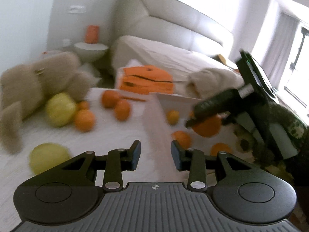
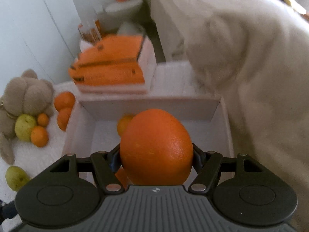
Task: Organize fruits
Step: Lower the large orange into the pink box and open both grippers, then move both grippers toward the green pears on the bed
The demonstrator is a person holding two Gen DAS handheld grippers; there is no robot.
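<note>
right gripper [image 2: 156,159] clamps round dimpled orange [image 2: 156,148] over white box [image 2: 225,119] | left gripper [image 1: 156,154] fingers parted, empty

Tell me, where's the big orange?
In the right wrist view, the big orange sits clamped in the right gripper, hanging over the white box.
</note>
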